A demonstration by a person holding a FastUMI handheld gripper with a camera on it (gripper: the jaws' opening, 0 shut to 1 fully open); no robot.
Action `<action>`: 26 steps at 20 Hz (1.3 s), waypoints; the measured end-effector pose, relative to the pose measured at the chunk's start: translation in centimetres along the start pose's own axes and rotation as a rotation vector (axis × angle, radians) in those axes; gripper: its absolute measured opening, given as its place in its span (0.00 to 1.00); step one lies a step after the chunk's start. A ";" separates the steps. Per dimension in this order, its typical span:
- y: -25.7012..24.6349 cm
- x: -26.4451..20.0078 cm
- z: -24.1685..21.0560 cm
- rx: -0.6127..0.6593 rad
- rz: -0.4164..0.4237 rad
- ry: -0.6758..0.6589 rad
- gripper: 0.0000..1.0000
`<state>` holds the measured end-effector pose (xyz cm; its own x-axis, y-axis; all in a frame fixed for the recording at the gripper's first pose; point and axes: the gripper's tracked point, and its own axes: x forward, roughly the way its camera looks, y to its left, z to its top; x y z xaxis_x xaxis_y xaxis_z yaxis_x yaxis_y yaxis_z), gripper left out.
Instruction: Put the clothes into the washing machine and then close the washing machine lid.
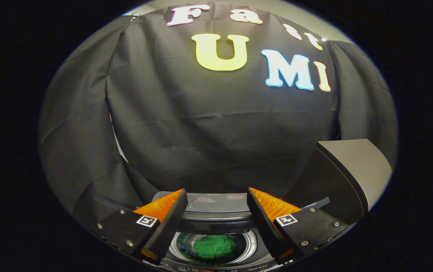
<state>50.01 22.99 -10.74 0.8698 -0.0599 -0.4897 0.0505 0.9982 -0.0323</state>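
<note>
Against the black cloth wall (216, 124), empty tongs (216, 200) gape above washing machine (216, 206) holding green clothes (213, 247).

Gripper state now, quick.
Gripper: open, holding nothing; fingers spread above the washing machine, green clothes in the drum below, between them.
</note>
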 end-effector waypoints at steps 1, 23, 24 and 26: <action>0.0 -0.2 -0.4 0.001 0.000 0.000 0.98; -3.6 -5.8 -5.8 0.026 -0.053 -0.081 0.97; -4.2 -6.8 -5.7 0.026 -0.048 -0.095 0.97; -5.3 -9.6 -5.5 0.014 -0.033 -0.124 0.97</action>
<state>38.71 18.25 -10.70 0.9216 -0.0930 -0.3768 0.0864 0.9957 -0.0346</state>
